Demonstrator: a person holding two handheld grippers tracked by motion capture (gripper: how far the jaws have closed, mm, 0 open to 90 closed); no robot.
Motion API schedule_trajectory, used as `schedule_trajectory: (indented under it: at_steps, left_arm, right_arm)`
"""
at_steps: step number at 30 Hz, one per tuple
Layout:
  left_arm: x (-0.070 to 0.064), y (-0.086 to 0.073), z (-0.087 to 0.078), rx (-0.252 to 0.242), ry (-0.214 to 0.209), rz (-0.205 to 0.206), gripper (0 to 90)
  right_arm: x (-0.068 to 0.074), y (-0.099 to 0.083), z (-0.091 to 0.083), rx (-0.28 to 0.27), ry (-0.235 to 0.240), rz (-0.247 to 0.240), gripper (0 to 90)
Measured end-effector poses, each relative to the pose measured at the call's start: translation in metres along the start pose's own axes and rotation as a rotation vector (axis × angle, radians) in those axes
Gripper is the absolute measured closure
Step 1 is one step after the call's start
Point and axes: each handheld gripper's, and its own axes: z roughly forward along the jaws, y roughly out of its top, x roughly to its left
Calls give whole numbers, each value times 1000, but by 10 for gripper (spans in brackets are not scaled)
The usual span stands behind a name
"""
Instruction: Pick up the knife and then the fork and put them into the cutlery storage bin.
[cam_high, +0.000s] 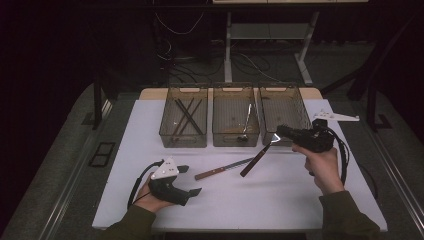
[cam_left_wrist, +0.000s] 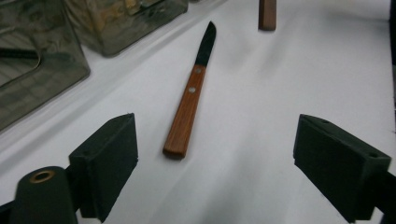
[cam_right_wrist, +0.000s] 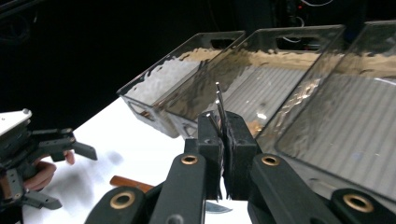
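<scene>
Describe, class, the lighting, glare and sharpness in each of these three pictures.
High view: the white table is lit, its surroundings dark, and detail is soft. Left gripper view: the knife lies sharp on the white top, while the open left gripper is slightly blurred. Right gripper view: rippled reflections glare on the clear bins against a black background.

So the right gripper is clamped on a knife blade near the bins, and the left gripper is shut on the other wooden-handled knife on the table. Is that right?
Not quite. The left gripper is open, not shut on anything: the left gripper view shows its jaws wide apart with the wooden-handled knife lying free on the table between and ahead of them. The right gripper is indeed clamped on a knife blade near the bins.
</scene>
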Motion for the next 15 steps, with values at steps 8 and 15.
schedule_trajectory:
  at_steps: [8, 15]
  left_arm:
    - [0, -1, 1, 25, 31, -23, 0]
    - [-2, -2, 3, 43, 28, -14, 0]
  right_arm:
    - [-13, 23, -6, -19, -41, -2, 869]
    - [-24, 48, -15, -39, -99, -18, 869]
